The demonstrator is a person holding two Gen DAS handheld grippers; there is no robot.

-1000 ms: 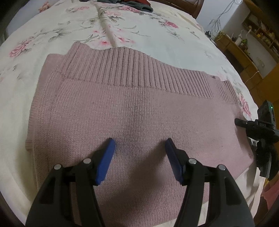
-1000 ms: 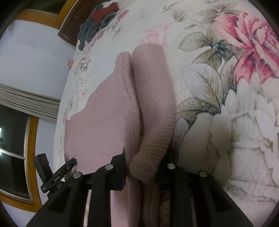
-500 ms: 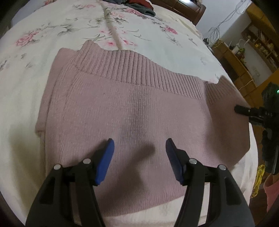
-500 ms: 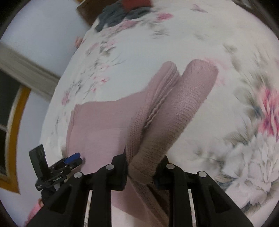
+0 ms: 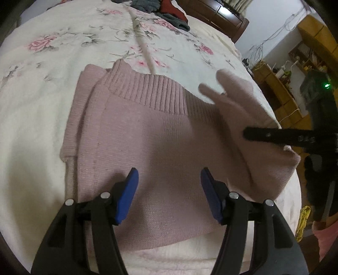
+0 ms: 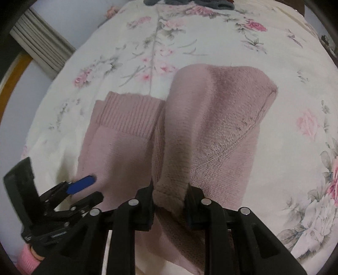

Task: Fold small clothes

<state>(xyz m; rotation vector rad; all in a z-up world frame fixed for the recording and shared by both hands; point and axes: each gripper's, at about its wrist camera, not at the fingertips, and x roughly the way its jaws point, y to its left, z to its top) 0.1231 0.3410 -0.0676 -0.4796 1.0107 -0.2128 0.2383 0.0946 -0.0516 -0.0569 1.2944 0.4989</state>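
Pink knit sweater (image 5: 152, 135) lies spread on the bed (image 5: 63, 42), whose floral cover shows on all sides of it; its ribbed hem (image 5: 147, 91) faces the far end, where a heap of dark clothes (image 5: 166, 10) sits near the headboard. The left hand-held gripper (image 5: 169, 190) hovers just above the middle of the sweater, released, its blue pads (image 5: 128, 196) spread wide with nothing between them, pointing forward along the garment. The right hand-held gripper (image 6: 170, 203) is clenched on a bunched edge of the sweater, the knit pinched between its black fingers (image 6: 143, 209). That side of the garment is raised off the bed and tented up over the flat part. In the left wrist view the right hand-held gripper reaches in from the right, level and across the lifted fabric, blurred. A pink sleeve (image 6: 27, 258) shows at the lower left of the right wrist view.
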